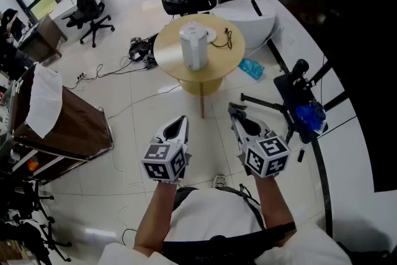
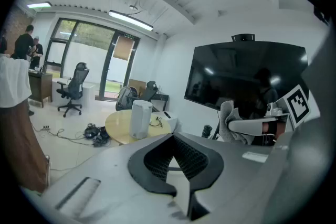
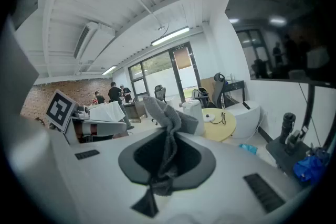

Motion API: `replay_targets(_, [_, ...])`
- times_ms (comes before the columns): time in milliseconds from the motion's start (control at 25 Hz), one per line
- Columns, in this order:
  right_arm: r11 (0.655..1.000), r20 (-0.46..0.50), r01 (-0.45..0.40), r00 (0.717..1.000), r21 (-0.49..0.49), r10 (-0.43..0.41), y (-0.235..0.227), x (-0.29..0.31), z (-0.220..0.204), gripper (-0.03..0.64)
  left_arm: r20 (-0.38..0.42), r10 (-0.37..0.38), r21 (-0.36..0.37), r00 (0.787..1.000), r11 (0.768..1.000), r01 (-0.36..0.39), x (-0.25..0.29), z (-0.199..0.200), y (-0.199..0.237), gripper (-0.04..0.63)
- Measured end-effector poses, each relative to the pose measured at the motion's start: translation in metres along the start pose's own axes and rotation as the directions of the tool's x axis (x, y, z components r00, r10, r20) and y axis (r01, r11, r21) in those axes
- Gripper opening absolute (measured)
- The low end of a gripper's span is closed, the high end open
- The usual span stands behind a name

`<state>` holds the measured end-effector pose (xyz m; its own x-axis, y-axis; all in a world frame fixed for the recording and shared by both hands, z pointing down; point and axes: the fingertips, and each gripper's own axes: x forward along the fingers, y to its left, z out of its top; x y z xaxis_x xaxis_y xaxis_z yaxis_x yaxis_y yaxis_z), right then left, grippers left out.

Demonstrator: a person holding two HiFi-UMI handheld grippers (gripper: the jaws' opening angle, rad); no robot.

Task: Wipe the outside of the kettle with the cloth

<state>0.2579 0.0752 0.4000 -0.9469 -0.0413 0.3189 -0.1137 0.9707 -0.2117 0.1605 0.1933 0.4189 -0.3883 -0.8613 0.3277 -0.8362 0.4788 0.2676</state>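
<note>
A white kettle (image 1: 193,45) stands upright on a round yellow table (image 1: 223,62), well ahead of both grippers. It also shows in the left gripper view as the kettle (image 2: 140,119), and in the right gripper view the kettle (image 3: 192,110) is partly hidden behind the cloth. My right gripper (image 1: 236,112) is shut on a grey cloth (image 3: 167,115), which sticks up out of its jaws; the right gripper (image 3: 168,136) points toward the table. My left gripper (image 1: 180,121) is shut with nothing in it, and the left gripper (image 2: 173,136) is level with the right one. Both are held over the floor, apart from the table.
A brown cart (image 1: 68,127) draped with a white sheet stands at left. A black stand with a blue object (image 1: 309,116) is at right. Cables (image 1: 139,49), a blue packet (image 1: 251,68), office chairs (image 1: 87,6) and a white rounded unit (image 1: 248,18) surround the table. People stand far off (image 3: 113,93).
</note>
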Motion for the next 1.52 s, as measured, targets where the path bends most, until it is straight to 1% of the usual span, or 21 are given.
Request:
replay_targets(160, [0.999,-0.005,-0.037,0.999,-0.008,0.036,-0.021,-0.003,-0.002,0.029,0.008,0.027,0.017,1.000,0.999,-0.027,0.017,-0.002,-0.014,0.000])
replay_targets(320, [0.998,-0.010,-0.054,0.998,0.029,0.054,-0.041,0.001,-0.003,0.029,0.002,0.067,0.029,0.998,0.997,-0.067,0.025,-0.002,-0.018,0.000])
replay_targets(480, [0.996,-0.025,-0.081,0.996,0.047,0.082,-0.053,0.021,-0.004,0.029,-0.007,0.112,0.026,0.994,0.993,-0.112,0.041,0.001,-0.005,0.002])
replay_targets(680, [0.995,-0.038,-0.088,0.995,0.055,0.090,-0.073,0.059,0.004,0.029,-0.011,0.134,0.035,0.991,0.990,-0.133,0.085,0.016,0.019,0.005])
replay_targets(800, [0.995,-0.045,-0.083,0.995,0.049,0.086,-0.088,0.087,0.015,0.029,-0.020,0.132,0.031,0.991,0.991,-0.131,0.121,0.026,0.036,0.051])
replay_targets(1000, [0.996,-0.054,-0.063,0.996,0.063,0.067,-0.117,0.138,0.034,0.029,-0.068,0.138,0.029,0.988,0.990,-0.136,0.183,0.034,0.068,0.189])
replay_targets(1040, [0.996,-0.058,-0.059,0.996,0.065,0.062,-0.121,0.148,0.038,0.029,-0.078,0.137,0.033,0.987,0.990,-0.135,0.195,0.037,0.074,0.206])
replay_targets(1280, [0.996,-0.085,-0.036,0.995,0.086,0.044,-0.144,0.206,0.054,0.029,-0.087,0.162,0.050,0.983,0.986,-0.158,0.265,0.054,0.116,0.253])
replay_targets(1440, [0.993,-0.097,-0.039,0.994,0.111,0.050,-0.152,0.235,0.051,0.029,-0.091,0.181,0.072,0.979,0.982,-0.175,0.301,0.054,0.127,0.296])
replay_targets(1520, [0.992,-0.101,-0.041,0.993,0.120,0.054,-0.153,0.247,0.052,0.029,-0.103,0.192,0.085,0.976,0.979,-0.183,0.313,0.051,0.130,0.296])
